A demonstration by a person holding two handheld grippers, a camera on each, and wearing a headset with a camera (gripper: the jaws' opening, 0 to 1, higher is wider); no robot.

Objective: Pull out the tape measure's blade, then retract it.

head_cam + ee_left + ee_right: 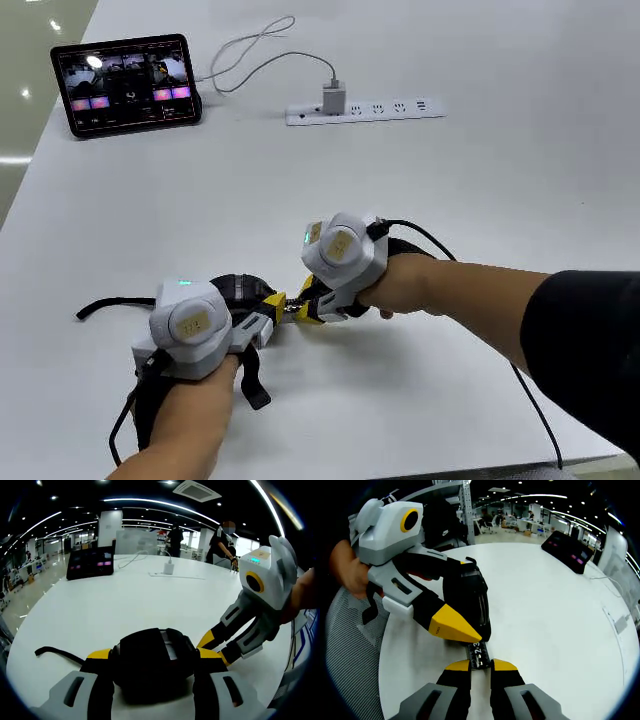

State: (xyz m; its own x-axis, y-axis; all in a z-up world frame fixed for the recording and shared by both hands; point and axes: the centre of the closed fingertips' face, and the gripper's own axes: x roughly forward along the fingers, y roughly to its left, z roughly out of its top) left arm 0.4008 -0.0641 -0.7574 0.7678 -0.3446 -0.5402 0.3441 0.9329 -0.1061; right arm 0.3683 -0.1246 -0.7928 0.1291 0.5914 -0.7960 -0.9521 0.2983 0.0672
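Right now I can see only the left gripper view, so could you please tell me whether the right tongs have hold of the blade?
Observer: Yes. In the right gripper view, the right gripper has its tongs closed on the blade, just outside the tape measure.
Operator: Thank you. How much blade is out?
Observer: Only a short stretch. A couple of printed numbers show between the case and the tong tips.
Operator: Is anything trailing behind that gripper?
Observer: In the head view a black cable runs from it, under the person's arm, to the near edge of the table.
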